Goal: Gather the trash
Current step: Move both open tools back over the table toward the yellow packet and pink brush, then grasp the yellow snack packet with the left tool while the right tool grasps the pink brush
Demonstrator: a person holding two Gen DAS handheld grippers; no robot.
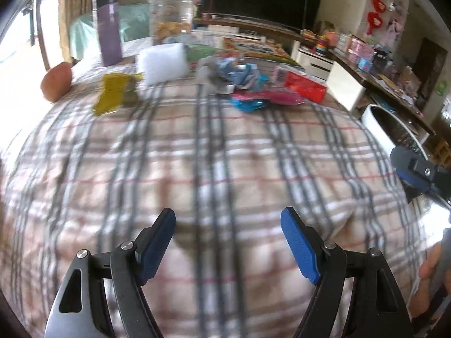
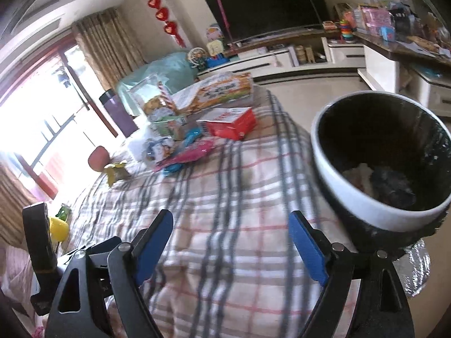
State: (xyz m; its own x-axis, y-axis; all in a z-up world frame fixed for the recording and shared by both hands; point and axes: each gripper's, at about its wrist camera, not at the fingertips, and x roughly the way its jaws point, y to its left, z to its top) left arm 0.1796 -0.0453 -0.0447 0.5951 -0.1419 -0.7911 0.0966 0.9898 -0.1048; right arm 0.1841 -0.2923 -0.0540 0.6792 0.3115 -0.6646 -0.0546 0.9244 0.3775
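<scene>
Left wrist view: both my grippers spread and empty over the plaid cloth (image 1: 225, 146), trash pile far ahead, bin at right.

My left gripper (image 1: 227, 242) and right gripper (image 2: 230, 239) each have jaws wide apart with nothing between them. The wrappers (image 1: 248, 84) sit far centre in a heap; a yellow-green wrapper (image 1: 112, 93) lies apart to the far left, and the trash bin (image 2: 352, 174) stands just beside the table's right edge, some scraps already in it. To do this well I'd reach for the nearest loose piece — the pink and blue one at the heap's near edge — and pinch it low without snagging cloth. Motion blur smears the heap, so single pieces are hard to tell apart; the bin's bottom is dark, its base cut off.
</scene>
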